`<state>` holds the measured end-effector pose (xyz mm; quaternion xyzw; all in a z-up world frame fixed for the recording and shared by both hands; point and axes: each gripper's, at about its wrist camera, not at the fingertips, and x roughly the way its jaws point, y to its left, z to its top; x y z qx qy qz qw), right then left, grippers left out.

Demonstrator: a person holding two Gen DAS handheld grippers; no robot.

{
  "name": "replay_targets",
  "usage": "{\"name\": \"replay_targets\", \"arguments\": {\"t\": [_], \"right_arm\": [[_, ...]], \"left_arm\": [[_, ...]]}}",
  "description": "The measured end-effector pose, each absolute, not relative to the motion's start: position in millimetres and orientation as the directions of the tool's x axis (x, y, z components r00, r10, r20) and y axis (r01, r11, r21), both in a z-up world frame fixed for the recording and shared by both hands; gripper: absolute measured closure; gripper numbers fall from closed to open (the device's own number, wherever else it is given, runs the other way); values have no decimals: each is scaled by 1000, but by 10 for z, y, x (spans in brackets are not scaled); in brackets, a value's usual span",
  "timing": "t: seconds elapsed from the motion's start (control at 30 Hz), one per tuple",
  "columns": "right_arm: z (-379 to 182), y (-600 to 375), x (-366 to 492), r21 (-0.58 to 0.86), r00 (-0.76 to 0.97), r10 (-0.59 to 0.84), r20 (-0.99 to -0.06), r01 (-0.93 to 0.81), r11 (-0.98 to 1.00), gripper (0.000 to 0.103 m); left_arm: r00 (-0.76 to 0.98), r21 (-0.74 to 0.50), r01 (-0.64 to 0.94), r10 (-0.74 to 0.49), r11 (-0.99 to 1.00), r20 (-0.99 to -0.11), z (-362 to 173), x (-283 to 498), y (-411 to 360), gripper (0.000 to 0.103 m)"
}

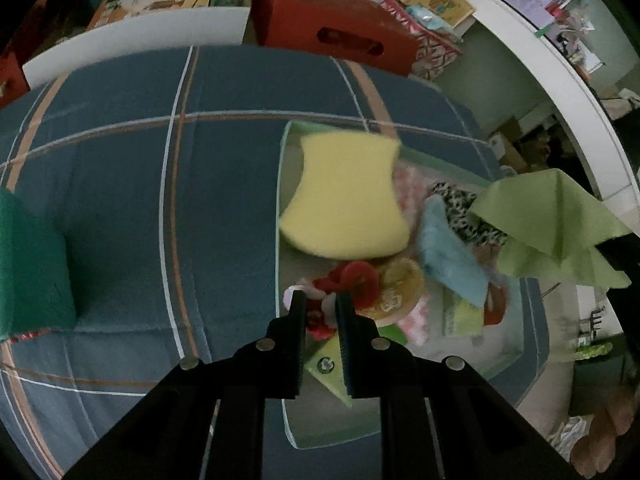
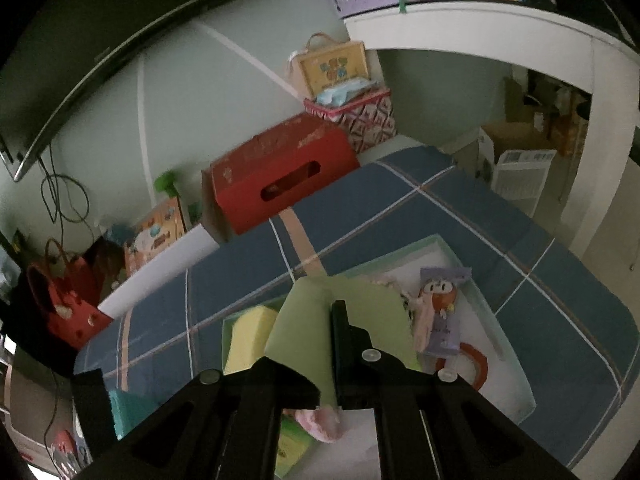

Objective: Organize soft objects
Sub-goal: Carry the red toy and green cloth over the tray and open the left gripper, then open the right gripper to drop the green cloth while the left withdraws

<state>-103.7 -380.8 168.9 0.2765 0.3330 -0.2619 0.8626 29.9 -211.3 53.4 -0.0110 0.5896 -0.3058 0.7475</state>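
Observation:
A pale green box [image 1: 285, 208] lies on the blue plaid bed. In it are a yellow sponge [image 1: 344, 196], a light blue cloth [image 1: 448, 256], a leopard-print cloth [image 1: 464, 208], and red and gold trinkets [image 1: 376, 284]. My left gripper [image 1: 321, 306] hovers over the trinkets at the box's near edge, jaws a little apart with nothing between them. My right gripper [image 2: 324, 328] is shut on a light green cloth [image 2: 344, 320], held above the box; the cloth also shows in the left wrist view [image 1: 556, 224]. A dark green cushion [image 1: 28, 268] lies at the bed's left.
A red cardboard box [image 1: 332, 28] and gift bags [image 2: 344, 92] stand past the bed's far edge by the wall. A white desk [image 2: 500, 28] arches at the right. A packaged toy [image 2: 436, 312] and an orange ring [image 2: 476, 364] lie in the box.

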Motion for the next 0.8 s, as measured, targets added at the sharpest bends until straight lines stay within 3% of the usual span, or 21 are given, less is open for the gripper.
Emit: {"name": "replay_targets", "arguments": {"t": [0.3,0.37,0.43,0.73,0.8], "right_arm": [[1370,-3653,-991,222,555,-226,-801,625,748,95],[1325,-3609,-998,207,543,-224,-810,621,756,95],[1259,-3568,-1006,197,527,-213,-823,615,764,95],[1012,-3406,-1050,141,457,-193,-868,600,787,95],[953,-3367,-1057,124,436,-192,-879,598,792,85]], "left_arm": [[71,-390,456,-470,800,-880,474,141,-2150,83],[50,-411,453,-483,791,-874,488,118,-2127,61],[39,-419,441,-484,793,-874,515,102,-2091,50],[56,-439,398,-499,805,-865,640,-8,-1808,38],[72,-436,386,-497,813,-864,656,-10,-1731,37]]}}
